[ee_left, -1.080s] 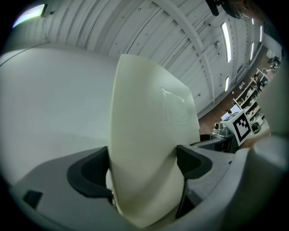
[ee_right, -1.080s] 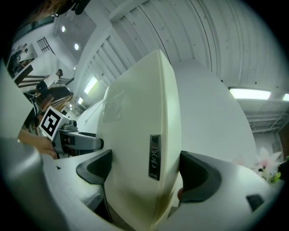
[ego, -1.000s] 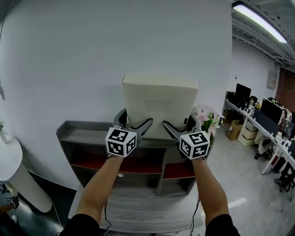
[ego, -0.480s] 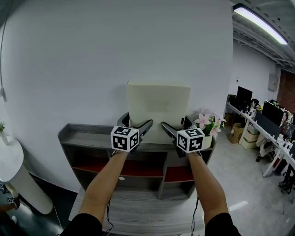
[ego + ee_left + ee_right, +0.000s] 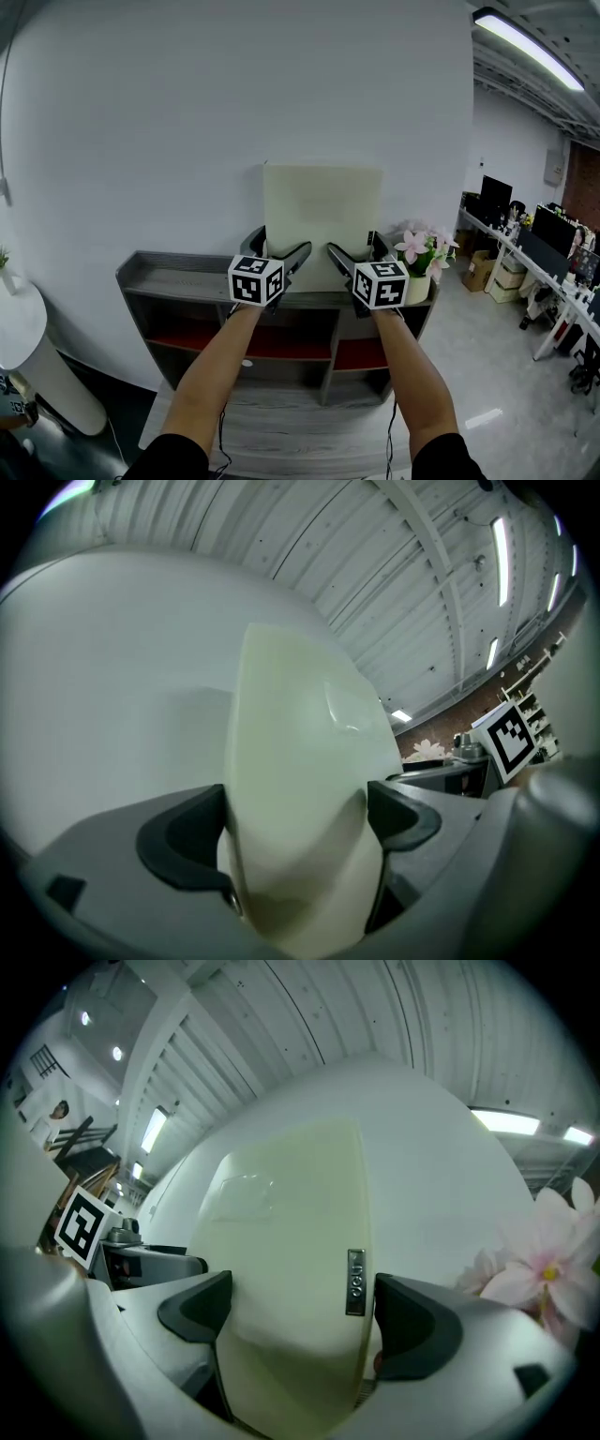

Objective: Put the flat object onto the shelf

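The person is holding a cream pad (image 5: 322, 220) upright with both tongs, in front of the white wall (image 5: 169, 112) and above the top board of the grey shelf (image 5: 173, 274). The pad's lower edge is sitting about level with that top board. Whether it is resting on the board or just clear of it cannot be told.

The left tongs (image 5: 277, 249) are gripping the pad near its lower left corner. In the left gripper view the two dark jaws are pressing on either face of the pad, spread only as wide as the pad is thick.

The right tongs (image 5: 356, 251) are gripping it near the lower right corner. In the right gripper view the jaws are closing on the pad in the same way, with a small metal tag (image 5: 355, 1282) showing on the pad's edge just beside one jaw.

Pink flowers (image 5: 417, 247) are standing on the shelf's right end, just beside the right tongs. Both forearms are reaching forward, side by side, over the shelf's lower compartments with their red lining.
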The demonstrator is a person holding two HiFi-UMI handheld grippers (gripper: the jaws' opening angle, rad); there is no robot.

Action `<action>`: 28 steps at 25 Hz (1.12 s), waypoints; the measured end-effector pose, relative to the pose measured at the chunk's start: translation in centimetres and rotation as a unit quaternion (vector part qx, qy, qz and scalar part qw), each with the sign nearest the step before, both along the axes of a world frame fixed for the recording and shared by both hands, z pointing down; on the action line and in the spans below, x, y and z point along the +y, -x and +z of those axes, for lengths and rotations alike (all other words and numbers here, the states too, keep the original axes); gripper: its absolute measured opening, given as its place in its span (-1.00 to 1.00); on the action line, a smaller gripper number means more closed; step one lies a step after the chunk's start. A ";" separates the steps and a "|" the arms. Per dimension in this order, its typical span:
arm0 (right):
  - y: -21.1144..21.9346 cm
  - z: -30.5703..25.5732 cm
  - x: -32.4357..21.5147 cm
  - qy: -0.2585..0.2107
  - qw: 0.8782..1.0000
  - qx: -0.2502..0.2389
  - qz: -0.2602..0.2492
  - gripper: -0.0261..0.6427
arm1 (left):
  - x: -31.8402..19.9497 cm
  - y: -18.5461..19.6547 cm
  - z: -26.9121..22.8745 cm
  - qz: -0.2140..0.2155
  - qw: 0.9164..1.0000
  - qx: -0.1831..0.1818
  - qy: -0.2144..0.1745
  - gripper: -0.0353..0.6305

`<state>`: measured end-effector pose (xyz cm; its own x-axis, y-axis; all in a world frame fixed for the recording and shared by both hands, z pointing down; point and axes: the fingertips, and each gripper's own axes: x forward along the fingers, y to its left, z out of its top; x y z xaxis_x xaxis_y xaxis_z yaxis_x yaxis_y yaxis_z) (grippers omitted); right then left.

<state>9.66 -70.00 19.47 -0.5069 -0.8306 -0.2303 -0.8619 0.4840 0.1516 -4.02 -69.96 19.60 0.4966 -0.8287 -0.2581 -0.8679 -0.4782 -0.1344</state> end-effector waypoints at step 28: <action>3.3 1.4 14.3 -0.176 0.983 0.040 0.021 0.47 | 13.0 1.7 1.4 -0.038 0.987 0.054 -0.145 0.47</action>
<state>6.37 -55.71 20.83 -0.5022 -0.7265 -0.4690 -0.8585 0.3538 0.3713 -5.71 -56.97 21.01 0.3921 -0.7459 -0.5384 -0.9167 -0.3655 -0.1613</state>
